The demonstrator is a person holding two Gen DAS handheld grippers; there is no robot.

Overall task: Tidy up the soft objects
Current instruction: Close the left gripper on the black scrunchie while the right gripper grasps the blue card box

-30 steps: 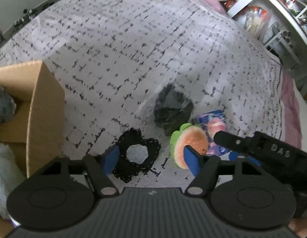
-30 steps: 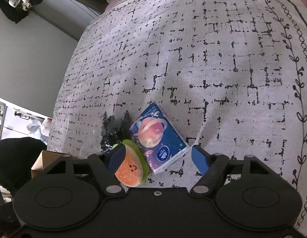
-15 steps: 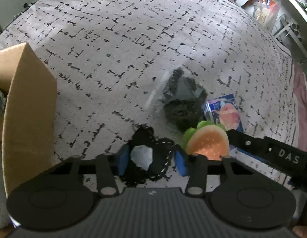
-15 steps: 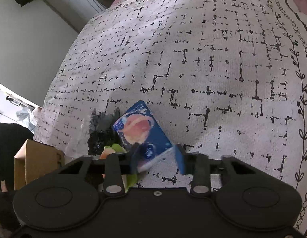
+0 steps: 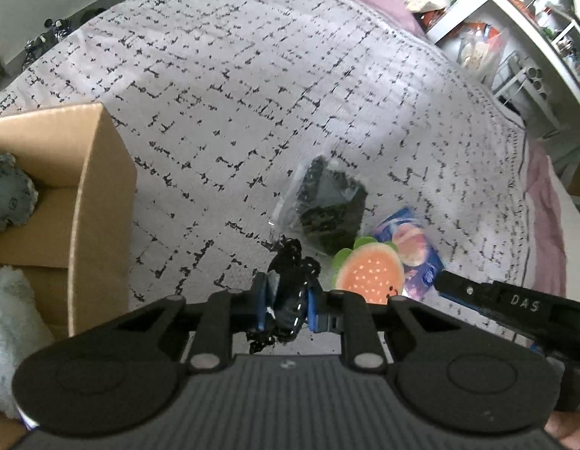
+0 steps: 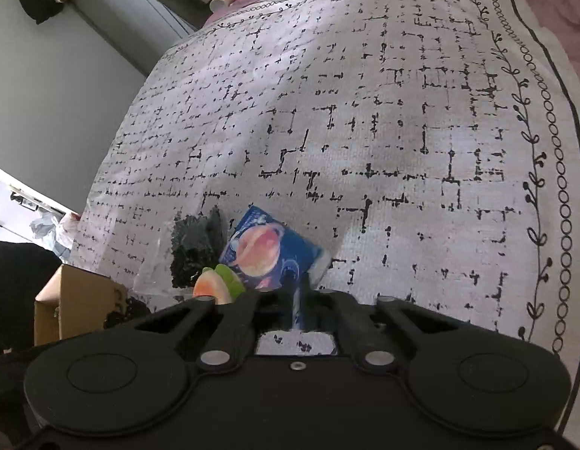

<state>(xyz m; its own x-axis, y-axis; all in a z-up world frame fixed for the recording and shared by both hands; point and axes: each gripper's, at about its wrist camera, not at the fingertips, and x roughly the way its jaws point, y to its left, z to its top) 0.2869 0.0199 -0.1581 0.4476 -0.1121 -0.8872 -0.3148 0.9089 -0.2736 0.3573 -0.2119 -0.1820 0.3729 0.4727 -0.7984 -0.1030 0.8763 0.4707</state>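
My left gripper [image 5: 286, 305] is closing, its blue pads pressing a black lacy scrunchie [image 5: 290, 281] that bunches up between them above the patterned bedspread [image 5: 252, 93]. Just right of it lies an orange and green burger plush [image 5: 368, 273], with a blue tissue pack [image 5: 413, 247] behind it. My right gripper [image 6: 299, 292] is shut on the near edge of that blue tissue pack [image 6: 269, 249], which tilts up off the bed. The burger plush [image 6: 215, 285] sits left of it. A black item in a clear bag [image 5: 331, 202] rests behind both.
An open cardboard box [image 5: 91, 202] stands at the left, holding a grey plush [image 5: 8, 193] and a white fluffy thing [image 5: 12, 322]. Shelves with clutter [image 5: 515, 48] line the far right. A pink sheet [image 5: 545, 210] shows beyond the bedspread's edge.
Both grippers went from wide open to closed. The left one closed on the scrunchie, now bunched and lifted. The right one closed on the tissue pack's edge, tilting it up.
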